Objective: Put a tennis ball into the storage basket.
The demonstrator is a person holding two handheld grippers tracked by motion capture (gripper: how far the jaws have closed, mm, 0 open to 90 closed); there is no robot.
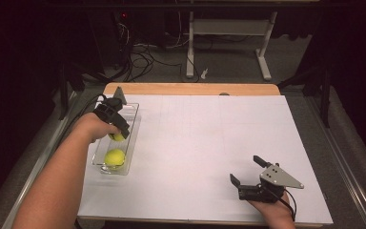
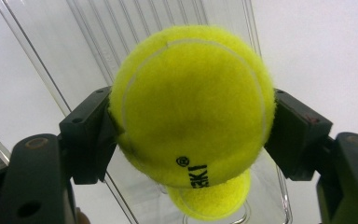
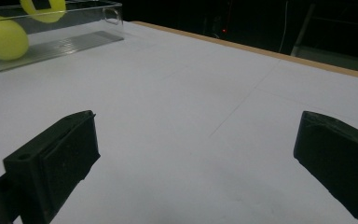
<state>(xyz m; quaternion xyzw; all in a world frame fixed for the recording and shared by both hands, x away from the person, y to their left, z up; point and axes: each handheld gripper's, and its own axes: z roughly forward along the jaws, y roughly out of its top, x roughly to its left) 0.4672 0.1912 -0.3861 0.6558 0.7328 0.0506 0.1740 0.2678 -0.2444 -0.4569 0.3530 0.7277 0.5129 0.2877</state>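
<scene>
Over on the left side of the white worktop (image 1: 205, 152), the left claw (image 1: 118, 130) is down inside the clear plastic tray (image 1: 134, 119), and it has a yellow tennis ball (image 2: 191, 105) clamped squarely between its two black jaws. From the left gripper view the grip is plain: a pad presses into the felt on each side, the ball bulges between them, and black lettering shows on its lower face. The ball sits over the ribbed floor of the tray, about midway along its length; whether it touches that floor I cannot tell.

There is a second tennis ball (image 1: 115, 158) in the same tray, lying loose at the near end, closer to the person. In the left gripper view it peeks out just below the held one. From the high view the two are close together but appear apart.

Now the right side. The right claw (image 1: 250, 174) sits low at the near right part of the worktop, well away from the tray, with the grey three-cornered plate (image 1: 280, 177) on top. Its jaws stand wide with nothing between them, and the right gripper view looks along them across bare white worktop to the tray at far upper left, with both balls visible through its clear wall.

The person's forearms come in from the bottom edge, one to each claw.
</scene>
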